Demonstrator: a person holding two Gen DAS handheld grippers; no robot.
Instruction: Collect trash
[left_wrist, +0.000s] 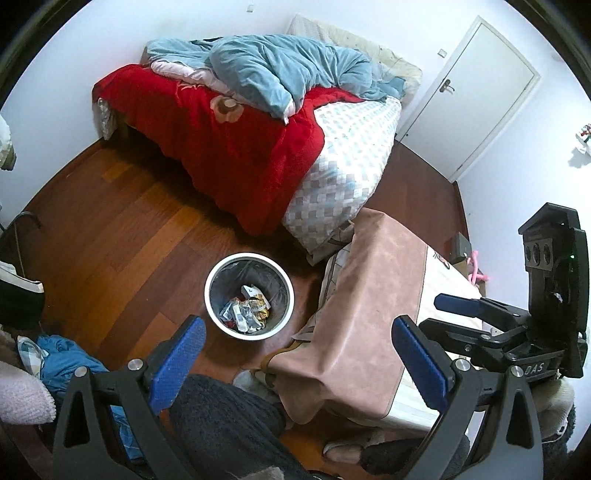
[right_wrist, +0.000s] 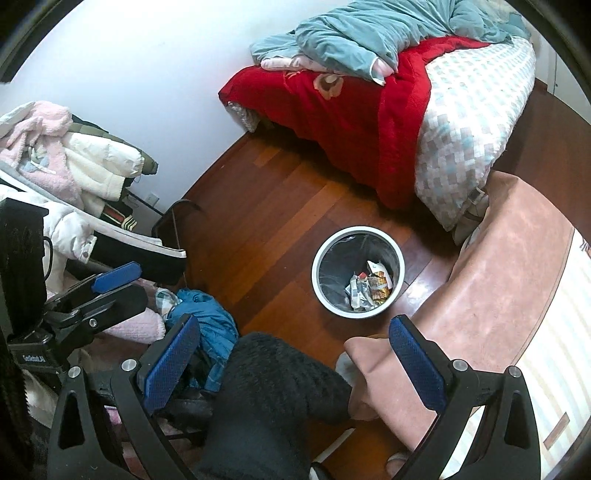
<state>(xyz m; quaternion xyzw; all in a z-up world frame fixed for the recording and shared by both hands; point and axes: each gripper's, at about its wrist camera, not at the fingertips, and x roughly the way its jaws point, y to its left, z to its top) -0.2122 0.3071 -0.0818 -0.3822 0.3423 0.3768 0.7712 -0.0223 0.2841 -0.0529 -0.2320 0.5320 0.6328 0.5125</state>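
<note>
Wood floor (left_wrist: 122, 229) fills the left wrist view, with one bed (left_wrist: 258, 122) against the far wall and one white door (left_wrist: 469, 96) to the far right. The left hand-held gripper (left_wrist: 295, 365) is held high with its two blue pads wide apart and nothing between them. Just ahead of it, down on the floor, stands one round white trash bin (left_wrist: 249, 295). A dark bag lines it so the trash (left_wrist: 245, 308) stays inside; several crumpled wrappers lie at the bottom, too jumbled to count well. To the right of the gripper is one surface (left_wrist: 373, 314) with a pink cloth over it. The right hand-held gripper (left_wrist: 458, 306) shows past that, out at the right edge, and it looks open and empty too. Below the pads is the person's dark fuzzy leg (left_wrist: 229, 417), so the person seems to be sitting near the bin to reach it.

From the right wrist view, the same floor and bed sit ahead. The right hand-held gripper's pads are spread wide and hold nothing. The bin stands ahead and a little right, between the pads. Far to the left is one big pile of clothes (right_wrist: 74, 166), with one blue garment (right_wrist: 207, 321) on the floor close by. I see no loose trash on the floor, so most may be in the bin already.
</note>
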